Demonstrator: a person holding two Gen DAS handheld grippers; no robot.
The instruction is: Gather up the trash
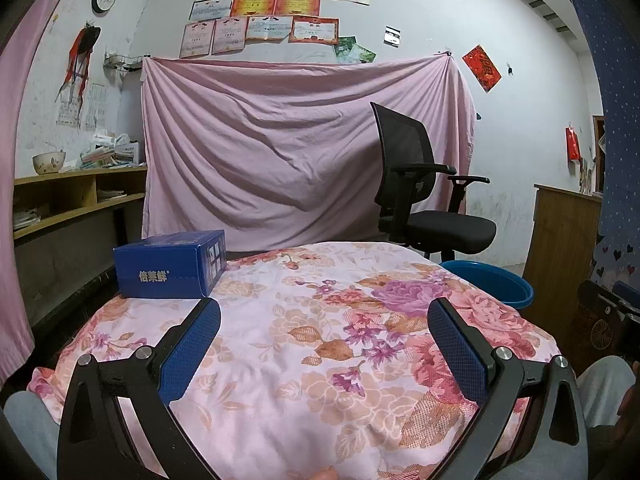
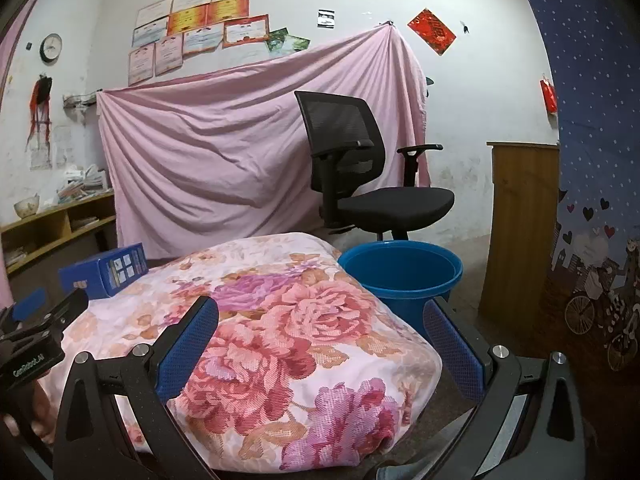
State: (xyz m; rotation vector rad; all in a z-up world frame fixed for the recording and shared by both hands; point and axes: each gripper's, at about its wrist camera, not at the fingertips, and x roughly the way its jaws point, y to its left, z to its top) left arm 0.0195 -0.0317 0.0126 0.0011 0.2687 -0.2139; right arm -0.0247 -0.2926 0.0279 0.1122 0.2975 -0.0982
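Box writing: I read "倍美鲜" in pale characters on the long side of the blue box (image 1: 170, 265); its end panel shows small pictures too fine for me to make out.
Box position: it lies on the far left corner of the floral cloth (image 1: 320, 340), just ahead of my left gripper's left finger and apart from it.
Gripper marking: in the right wrist view I read "GenRobot.AI" on the black body of my left gripper, low at the left edge.
Left gripper (image 1: 324, 332): spread wide, nothing between the blue pads, held over the middle of the cloth.
Right gripper (image 2: 322, 328): also spread wide and empty, over the right corner of the cloth.
Bucket: the blue bucket (image 2: 400, 276) stands on the floor just beside the cloth's right edge; the part of its inside that I can see holds nothing.
Wall writing: certificates (image 1: 280, 12) and a red diamond paper (image 1: 482, 68) hang on the wall, their text too small for me to read.
Shelf bowl: a pale bowl (image 1: 49, 162) sits on the wooden shelf (image 1: 80, 200) at left; I cannot tell its contents.
Behind: a black office chair (image 2: 360, 176) stands before a pink sheet (image 1: 280, 152).
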